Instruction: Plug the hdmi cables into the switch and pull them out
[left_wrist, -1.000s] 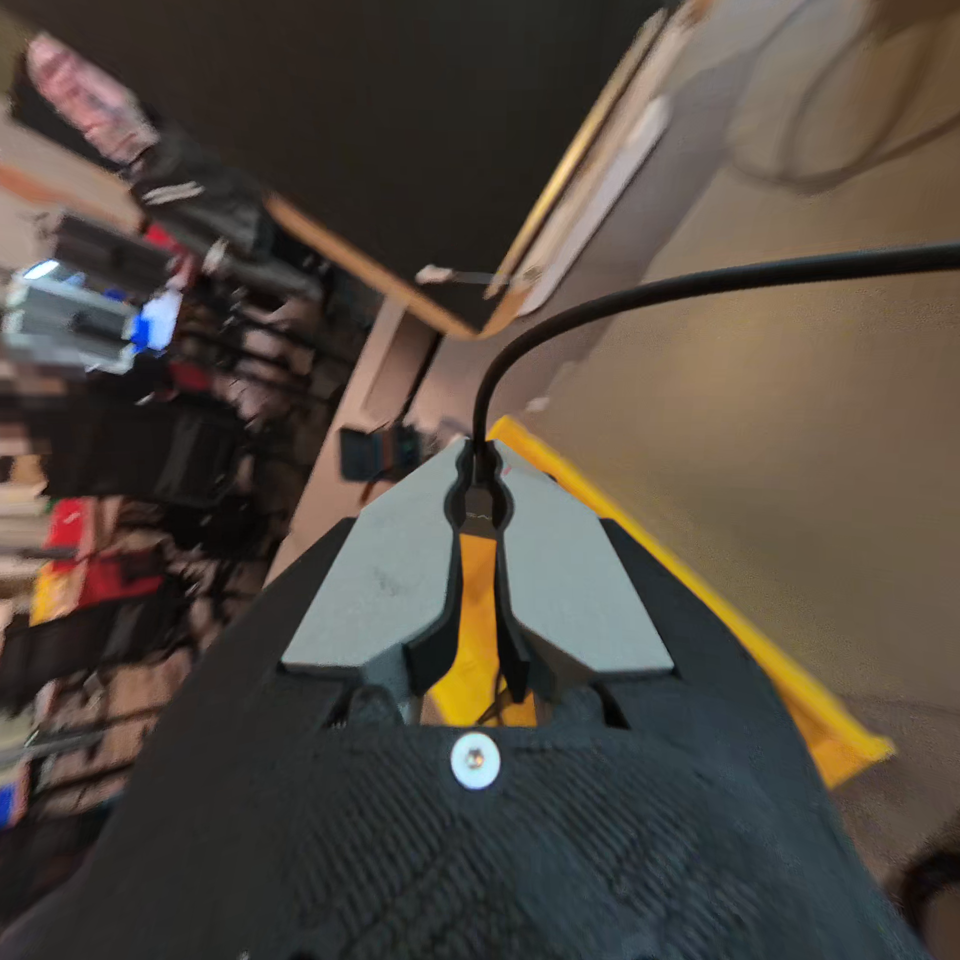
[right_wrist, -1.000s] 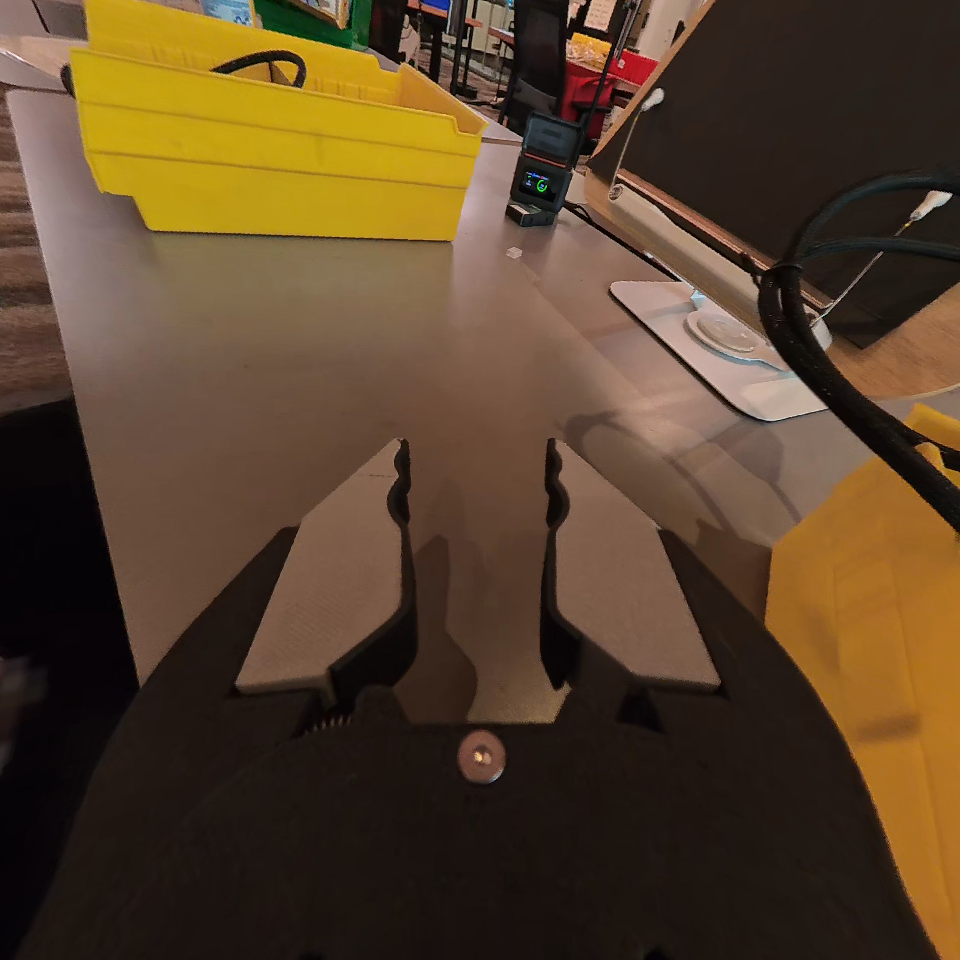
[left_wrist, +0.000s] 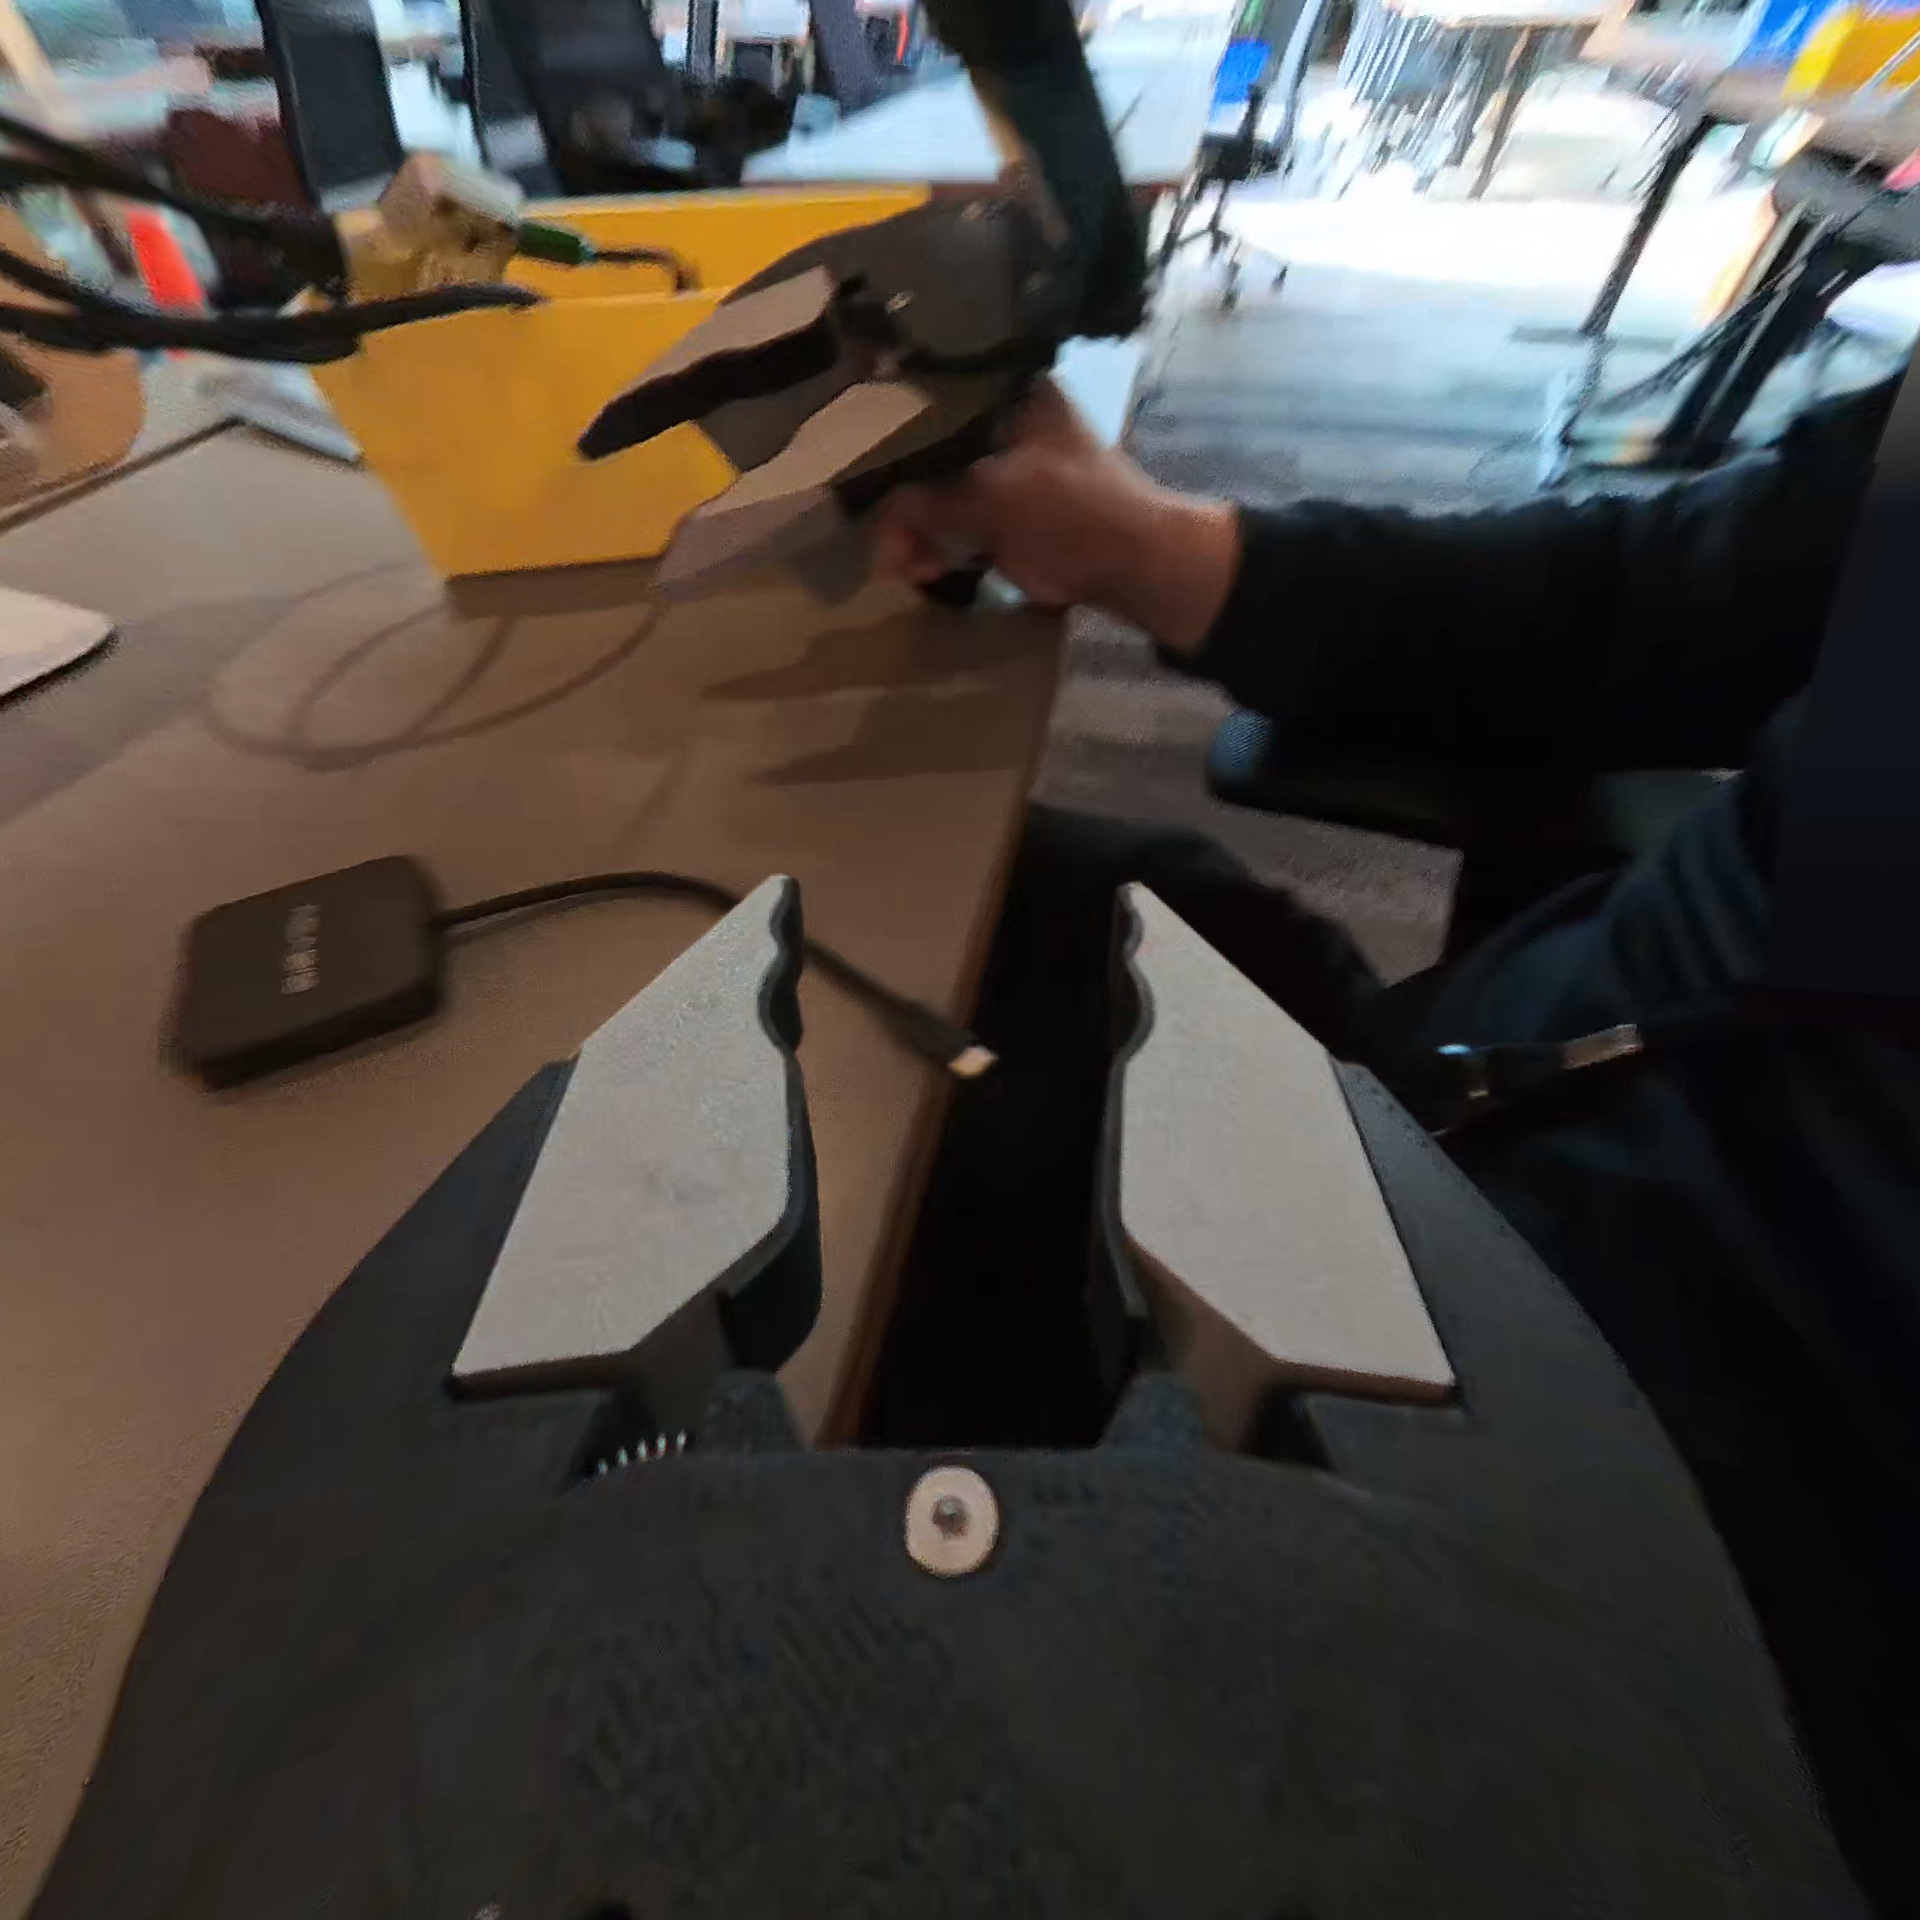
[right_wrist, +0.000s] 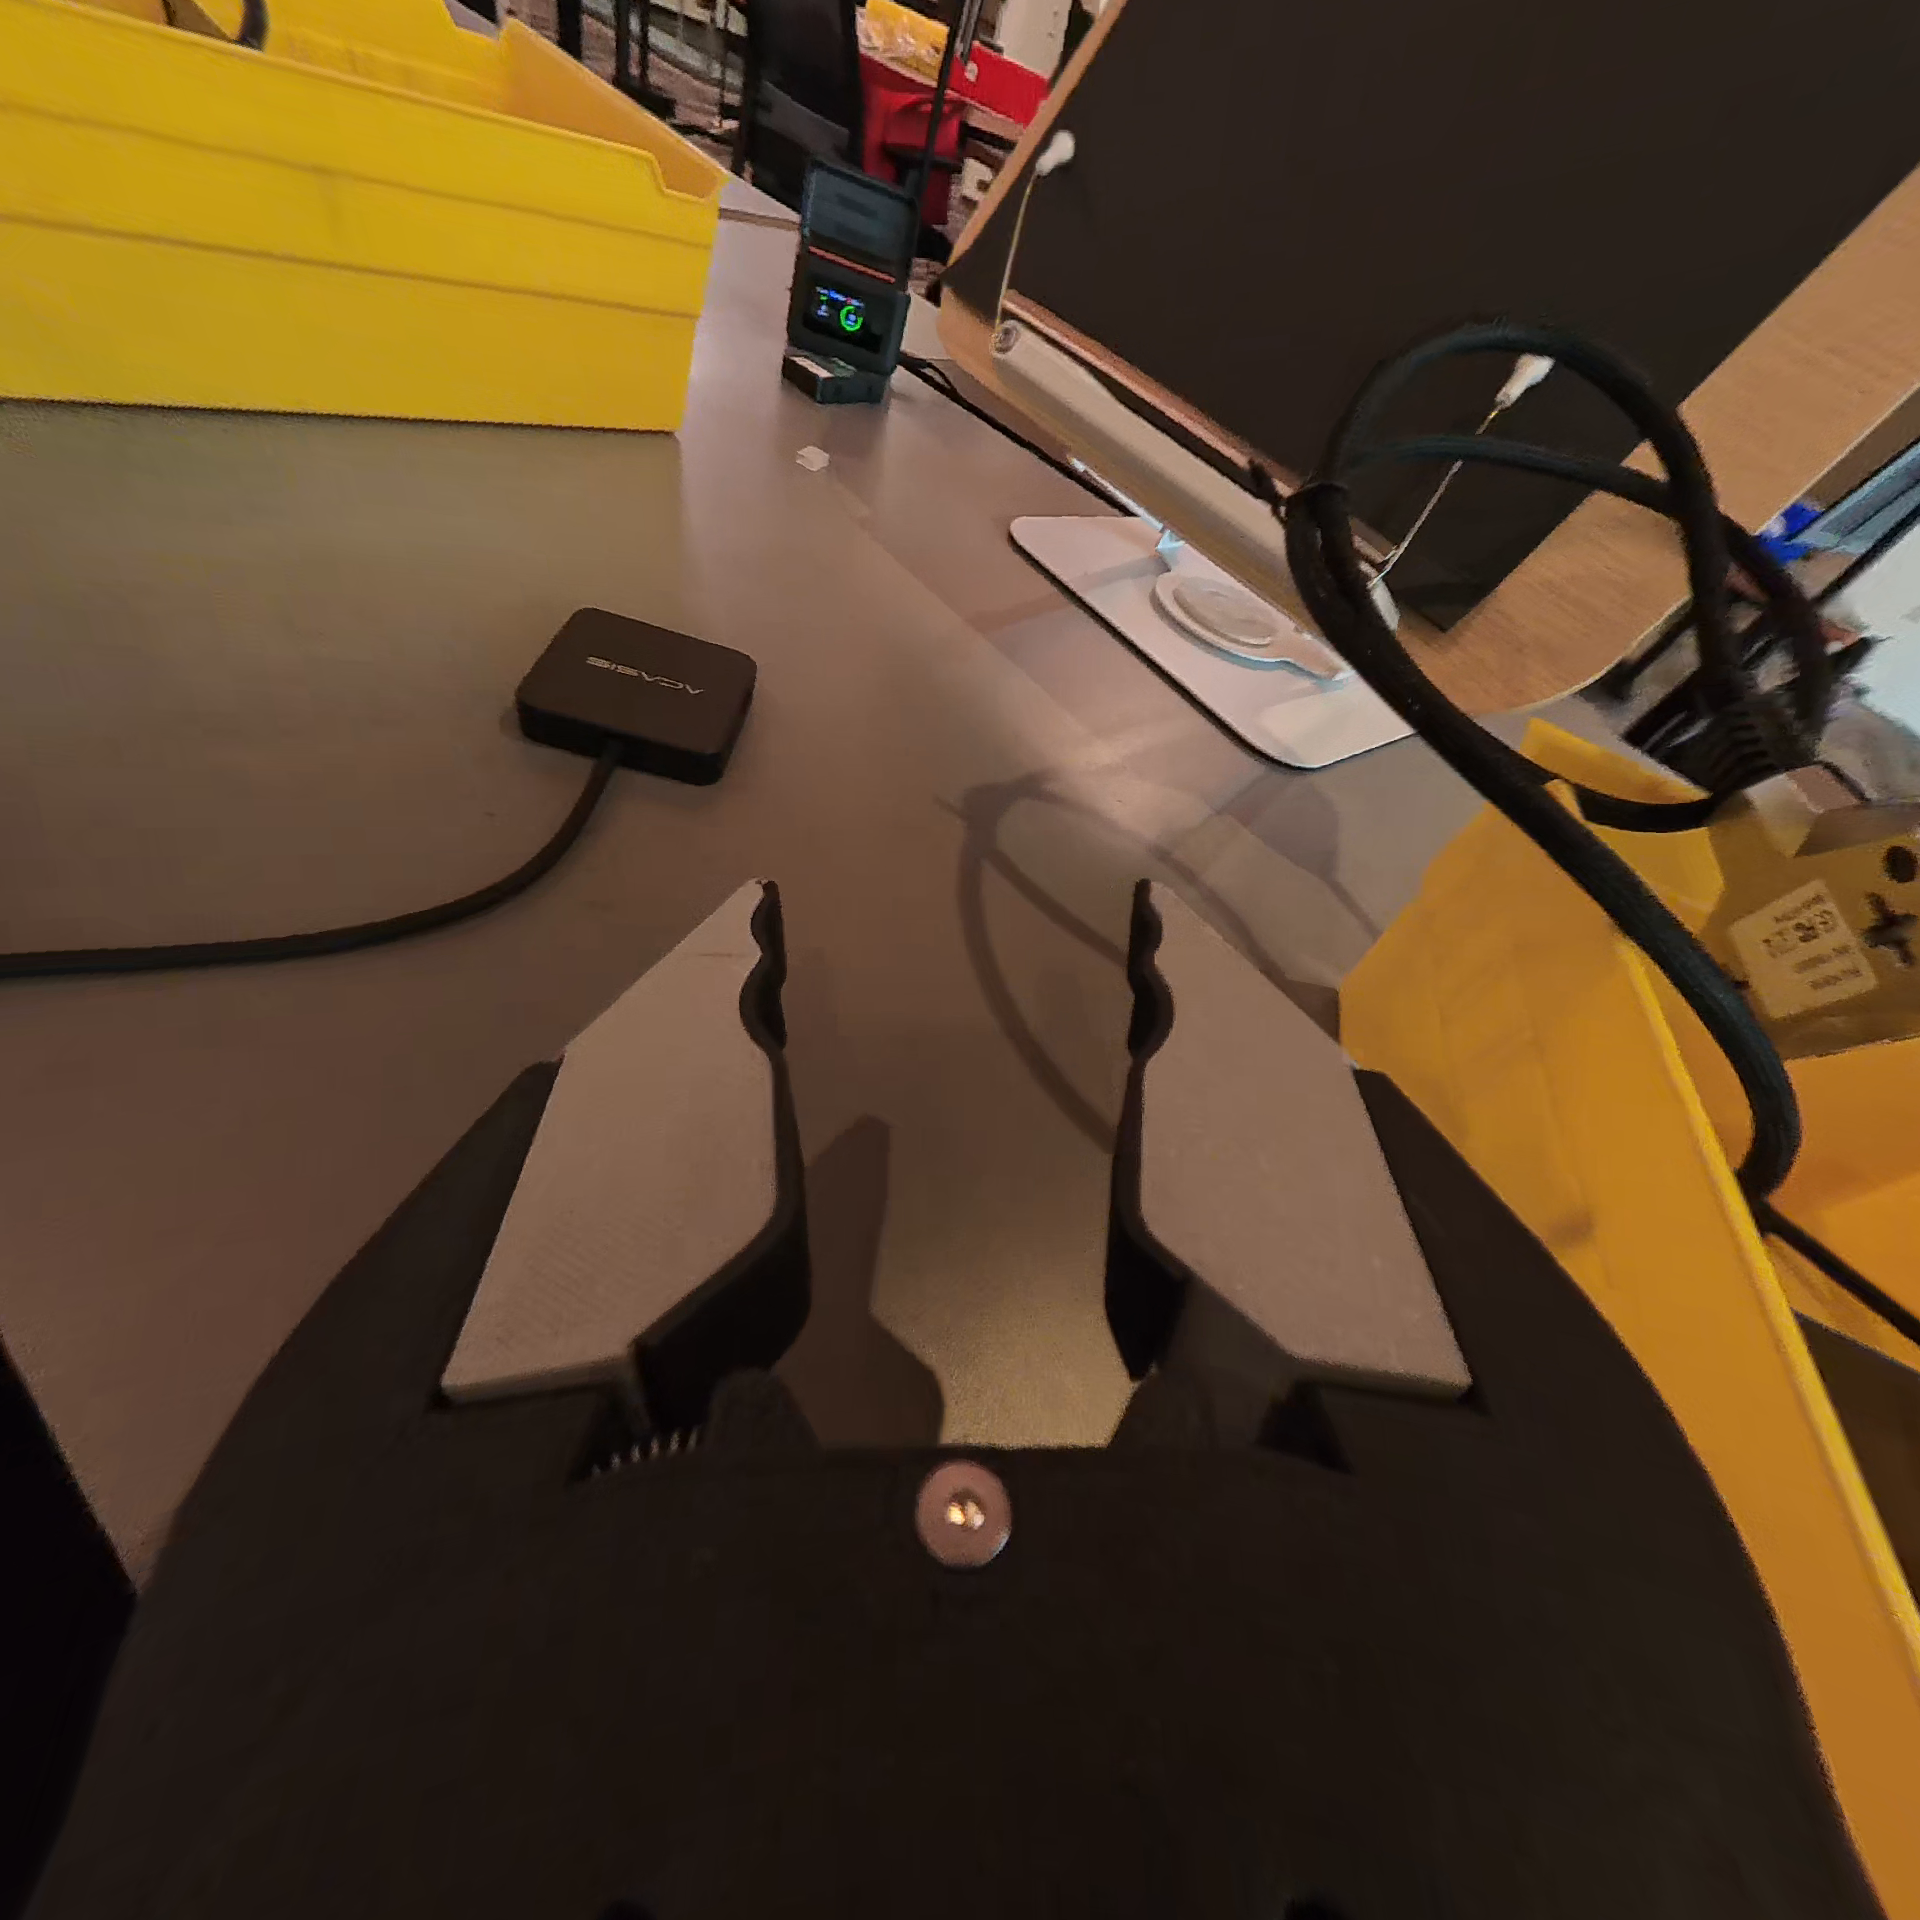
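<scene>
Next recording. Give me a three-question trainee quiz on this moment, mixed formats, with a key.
1. True or false: the left gripper is shut on a cable.
2. Where does the plug of the switch's own lead lie? A) in the yellow bin B) at the table's near edge C) in the right gripper
3. Fill in: the braided cables hang out of a ____ bin.

Key: 1 false; 2 B; 3 yellow.

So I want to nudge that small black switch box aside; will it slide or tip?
Likely slides: the switch box lies flat and low on the smooth table. Its attached cable may drag or swing it.
</scene>
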